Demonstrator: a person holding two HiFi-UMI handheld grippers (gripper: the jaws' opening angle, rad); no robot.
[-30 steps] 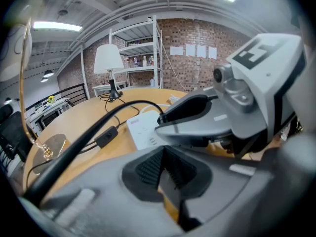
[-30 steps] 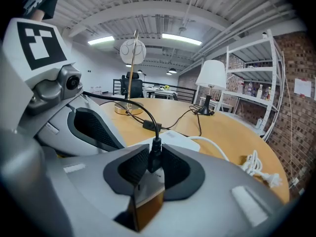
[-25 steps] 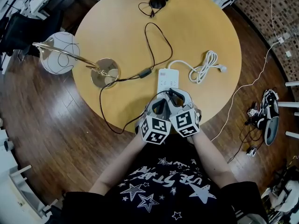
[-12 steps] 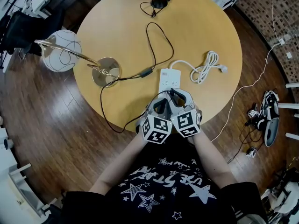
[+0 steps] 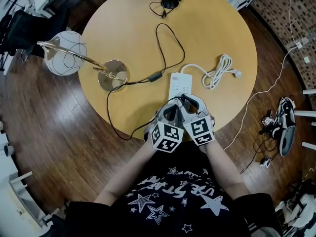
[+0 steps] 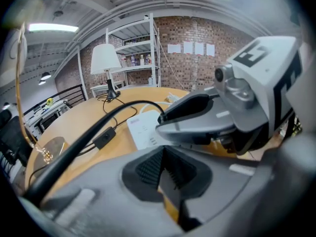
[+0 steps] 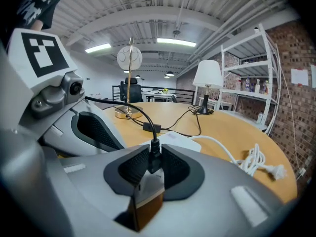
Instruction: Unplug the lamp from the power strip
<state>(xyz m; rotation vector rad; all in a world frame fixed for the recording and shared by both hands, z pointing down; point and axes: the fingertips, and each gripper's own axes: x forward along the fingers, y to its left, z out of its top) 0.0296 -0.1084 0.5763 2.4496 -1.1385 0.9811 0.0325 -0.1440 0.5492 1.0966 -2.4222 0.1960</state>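
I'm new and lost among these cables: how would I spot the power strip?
Find the big round wooden table. Toward its near edge, right of the gold lamp base, lies the power strip, a flat white oblong. Its thick white cable ends in a looped bundle to its right, unlike the thin black lamp cord beside it.

We are in a loft-like lab or workshop: a brick wall (image 6: 197,33), white metal shelving (image 7: 247,70), a bare ribbed ceiling (image 7: 148,14) with strip lights (image 7: 174,42), a round wooden table (image 5: 212,23) on plank flooring (image 5: 49,132), and loose cables (image 5: 269,132) strewn there.
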